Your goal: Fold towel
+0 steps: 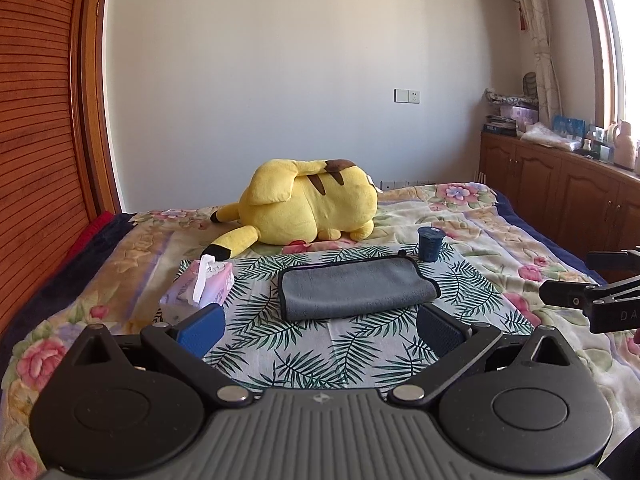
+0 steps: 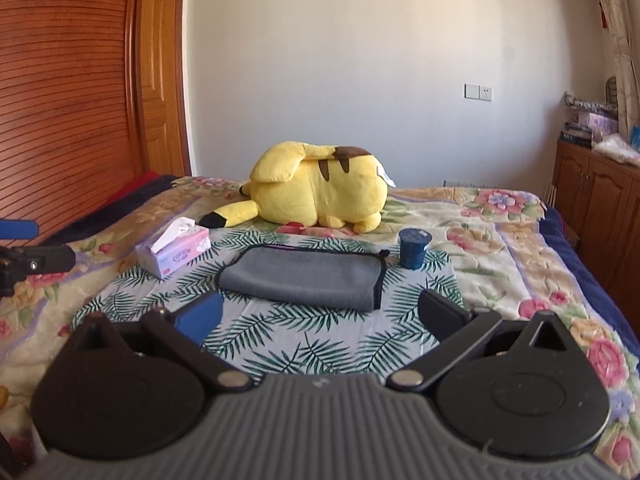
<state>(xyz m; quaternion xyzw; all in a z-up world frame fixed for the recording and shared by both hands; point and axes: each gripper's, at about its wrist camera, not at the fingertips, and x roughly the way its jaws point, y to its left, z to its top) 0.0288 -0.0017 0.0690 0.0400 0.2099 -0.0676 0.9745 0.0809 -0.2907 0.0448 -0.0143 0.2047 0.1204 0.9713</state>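
While both are spread wide and hold nothing, the left tool point(image 1: 320, 326) and right tool point(image 2: 320, 312) hover short of the gray towel point(image 1: 356, 289), folded into a soft plush rectangle on the leaf-print cloth point(image 1: 304, 352), between a tissue box point(image 1: 202, 286) and a ribbed blue cup point(image 1: 430, 243).

We are seeing a yellow plush toy point(image 1: 310, 204) lying at the frame's centre, a pink tissue box point(image 1: 200, 286) sitting at centre left, and a dark blue cup point(image 1: 430, 243) standing right of centre on a leaf-print cloth point(image 1: 320, 356).
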